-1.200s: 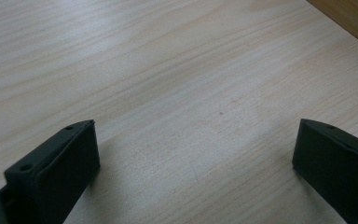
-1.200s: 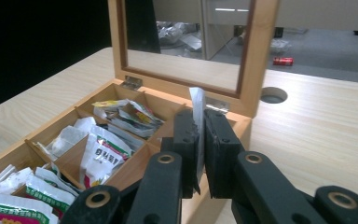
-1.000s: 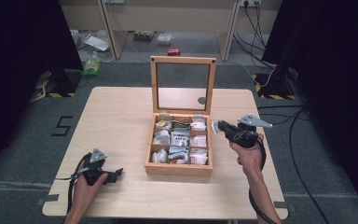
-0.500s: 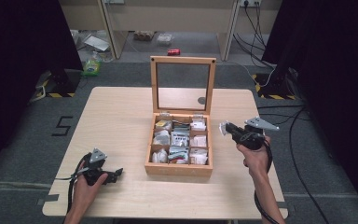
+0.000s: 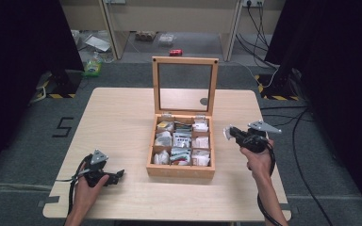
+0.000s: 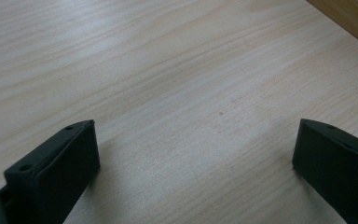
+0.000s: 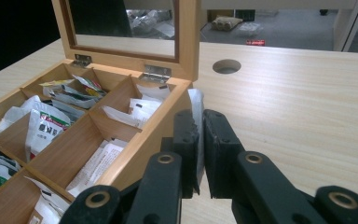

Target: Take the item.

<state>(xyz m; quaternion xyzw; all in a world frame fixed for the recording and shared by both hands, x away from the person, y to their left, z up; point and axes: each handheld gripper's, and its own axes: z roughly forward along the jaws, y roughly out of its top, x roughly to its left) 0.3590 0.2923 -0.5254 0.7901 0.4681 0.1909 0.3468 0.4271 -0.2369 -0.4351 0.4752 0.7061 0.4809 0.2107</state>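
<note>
On the table (image 5: 122, 117) stands an open wooden box (image 5: 181, 170) of packets, lid upright. Just right of it, the right gripper (image 7: 200, 154) pinches a white packet (image 7: 196, 109) between closed jaws. Near the front left corner, the left gripper (image 5: 114, 177) rests spread, holding nothing

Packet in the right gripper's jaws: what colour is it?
White. The packet pinched by the right gripper shows best in the right gripper view.

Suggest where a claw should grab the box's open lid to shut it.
Take the lid's top rail from above, jaws straddling it front to back. The lid stands upright, its middle is a clear pane, and that rail is the free edge opposite the hinges.
</note>
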